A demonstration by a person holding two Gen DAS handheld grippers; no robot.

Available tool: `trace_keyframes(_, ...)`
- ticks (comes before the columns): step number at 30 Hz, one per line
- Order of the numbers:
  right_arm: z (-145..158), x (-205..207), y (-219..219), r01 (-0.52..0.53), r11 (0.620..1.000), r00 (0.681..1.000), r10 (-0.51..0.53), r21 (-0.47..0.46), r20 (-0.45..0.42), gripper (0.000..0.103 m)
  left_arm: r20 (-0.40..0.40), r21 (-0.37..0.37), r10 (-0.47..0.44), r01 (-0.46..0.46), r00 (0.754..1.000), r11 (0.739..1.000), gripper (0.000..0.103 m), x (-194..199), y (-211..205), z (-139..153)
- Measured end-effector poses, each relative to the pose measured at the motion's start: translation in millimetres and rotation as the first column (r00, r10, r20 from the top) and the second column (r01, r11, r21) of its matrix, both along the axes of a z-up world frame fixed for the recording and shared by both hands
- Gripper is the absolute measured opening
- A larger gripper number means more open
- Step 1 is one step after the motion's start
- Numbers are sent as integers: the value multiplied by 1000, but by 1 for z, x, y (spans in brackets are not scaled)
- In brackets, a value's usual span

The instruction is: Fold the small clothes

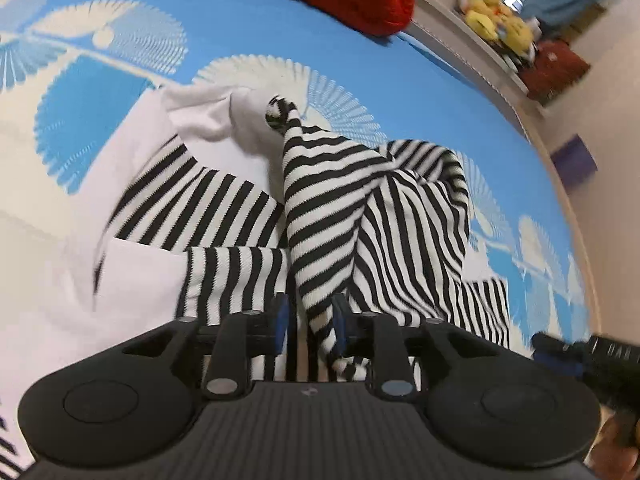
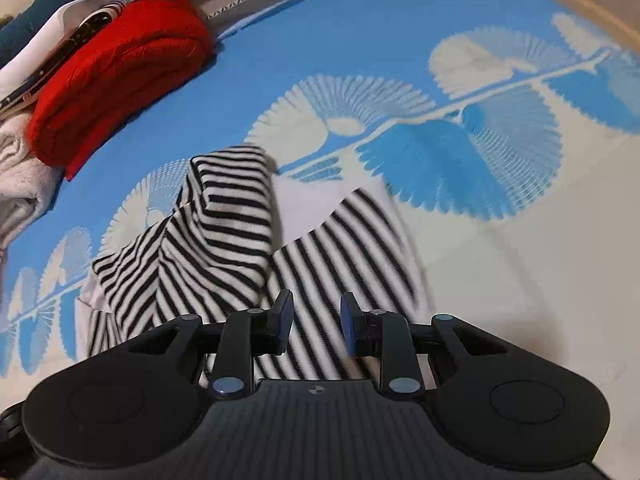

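Loosely rumpled striped garment [image 2: 224, 236], white panels

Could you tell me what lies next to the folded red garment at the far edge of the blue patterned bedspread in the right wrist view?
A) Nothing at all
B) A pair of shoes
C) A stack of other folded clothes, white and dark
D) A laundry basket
C: beside the red garment sit other folded clothes, a white fluffy one below and white and dark ones behind it, on the bedspread.
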State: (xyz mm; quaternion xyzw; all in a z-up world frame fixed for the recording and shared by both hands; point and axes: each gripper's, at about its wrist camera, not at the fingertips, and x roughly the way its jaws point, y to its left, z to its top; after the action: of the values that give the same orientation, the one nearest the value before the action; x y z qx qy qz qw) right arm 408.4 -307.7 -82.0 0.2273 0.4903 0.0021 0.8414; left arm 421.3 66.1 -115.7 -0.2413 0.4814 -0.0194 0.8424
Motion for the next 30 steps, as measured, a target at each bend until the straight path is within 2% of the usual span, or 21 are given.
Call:
trace_keyframes(6,-24,12,24,-34,995,999,37,92,-37,27,-34,-29,-16,15,999,999,27,12,-9,-17)
trace_keyframes(7,-29,14,28,-38,994,998,43,105,-49,27,-43,-13,-29,28,999,1000,24,14,-12,-18)
trace_keyframes(8,-32,15,32,-43,992,997,51,121,-62,27,-46,7,-46,46,998,999,5,14,-16,-18)
trace_keyframes(9,-35,16,36,-49,990,996,58,133,-66,27,-32,25,-68,69,997,997,1,13,-19,-12)
trace_keyframes(13,-38,19,48,-62,989,995,72,133,-65,28,81,61,-134,130,988,990,1,0,-22,30)
trace_keyframes(17,-38,19,50,-55,987,997,63,152,-50,40,195,41,-214,210,957,977,1,-36,-10,80)
trace_keyframes(19,-37,18,51,-56,985,997,64,165,-43,41,227,58,-224,217,948,974,1,-53,1,94)
trace_keyframes(20,-37,18,50,-53,984,997,61,168,-39,41,216,82,-223,210,951,974,1,-59,7,94)
trace_keyframes(22,-38,16,47,-42,984,998,48,173,-31,42,119,117,-205,191,972,975,1,-58,21,82)
trace_keyframes(25,-43,14,44,-12,982,999,19,189,-37,42,-75,73,-155,160,985,984,4,-48,45,46)
trace_keyframes(27,-46,15,44,-1,980,999,9,201,-39,43,-107,34,-65,69,992,997,21,-46,63,35)
trace_keyframes(30,-50,17,47,9,980,999,-1,200,-41,43,-105,-72,12,-20,994,997,34,-36,82,25)
